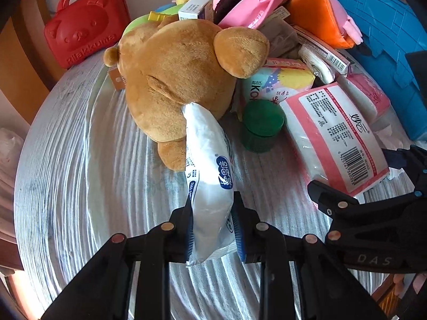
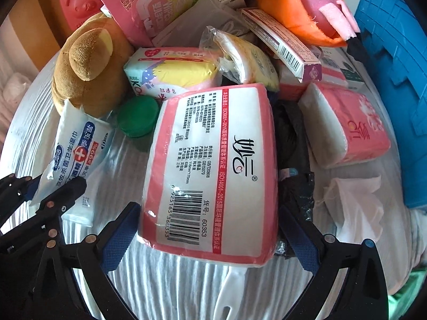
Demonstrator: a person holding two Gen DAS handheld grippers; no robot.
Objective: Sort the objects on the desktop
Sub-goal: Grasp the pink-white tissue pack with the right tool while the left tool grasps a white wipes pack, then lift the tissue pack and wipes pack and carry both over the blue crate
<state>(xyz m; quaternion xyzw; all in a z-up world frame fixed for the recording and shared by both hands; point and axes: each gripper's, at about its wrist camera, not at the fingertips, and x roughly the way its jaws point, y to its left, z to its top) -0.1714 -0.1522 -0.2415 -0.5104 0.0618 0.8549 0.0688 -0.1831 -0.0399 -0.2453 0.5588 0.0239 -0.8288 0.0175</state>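
we've got the left gripper (image 1: 212, 229) clamped on the wet-wipe packet (image 1: 210, 176) above the desk (image 1: 80, 173), right gripper (image 2: 208, 242) jaws wide around the pink tissue pack (image 2: 213, 165), probably next for sorting.

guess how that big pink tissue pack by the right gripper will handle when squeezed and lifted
The pink tissue pack looks soft, so it probably squashes between the open right gripper. Its glossy film may be slippery. It likely weighs little for its bulk.
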